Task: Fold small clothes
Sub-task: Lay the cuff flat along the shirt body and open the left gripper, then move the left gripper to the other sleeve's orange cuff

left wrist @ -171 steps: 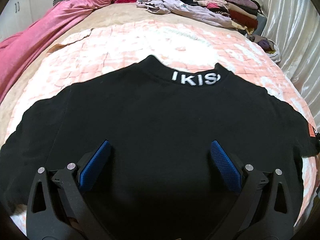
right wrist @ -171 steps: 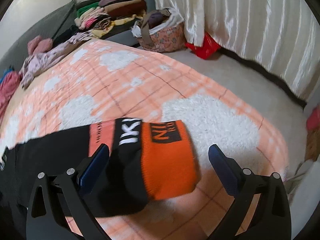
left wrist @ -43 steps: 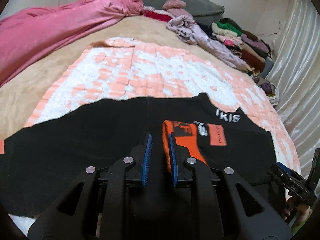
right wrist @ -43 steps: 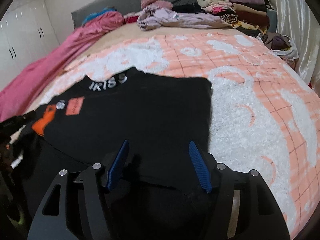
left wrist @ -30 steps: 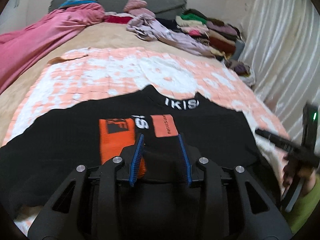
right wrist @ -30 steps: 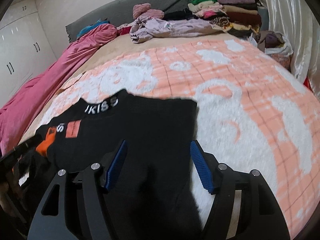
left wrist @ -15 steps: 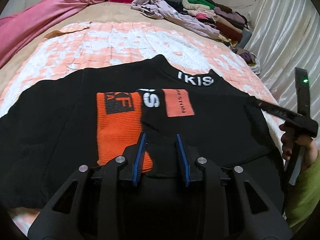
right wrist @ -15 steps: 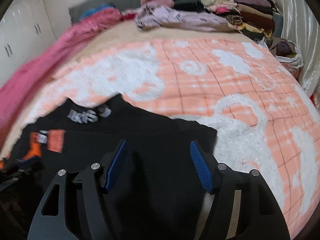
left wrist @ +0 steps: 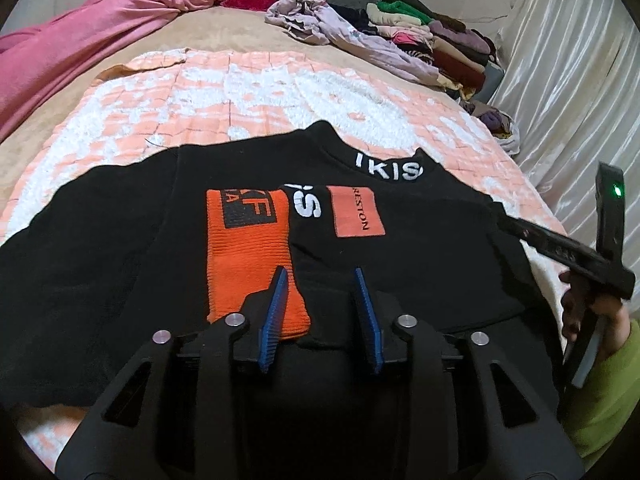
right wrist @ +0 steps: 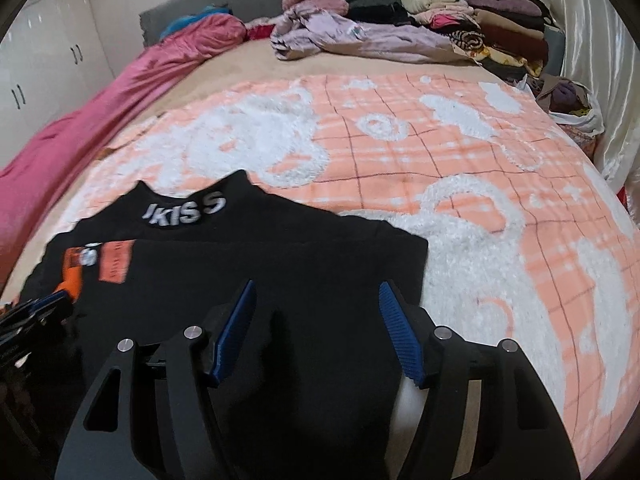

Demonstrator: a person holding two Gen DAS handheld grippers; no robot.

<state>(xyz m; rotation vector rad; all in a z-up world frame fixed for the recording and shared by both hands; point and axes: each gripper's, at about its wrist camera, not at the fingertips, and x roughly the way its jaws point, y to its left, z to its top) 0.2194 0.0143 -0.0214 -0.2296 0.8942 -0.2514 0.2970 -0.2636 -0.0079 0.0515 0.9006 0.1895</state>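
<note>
Left wrist view: my left tongs [left wrist: 320, 276] are narrow but opening, black sleeve cloth between them, pads not pressing. My right tongs [right wrist: 316, 292] stand wide over the black sweater [right wrist: 280, 264], which lies half folded on the orange-white blanket [right wrist: 460, 168] on the bed. Farther away I see a pink quilt [left wrist: 100, 28], stacked clothes [right wrist: 480, 24] and a shiny curtain [left wrist: 568, 60].

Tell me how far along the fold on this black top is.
Done: one sleeve with the orange cuff lies folded across the black top on the orange-and-white blanket. In hand: left gripper jaws are opening over that sleeve; right gripper is open over the folded side edge. Left: the other sleeve and the body fold.
</note>
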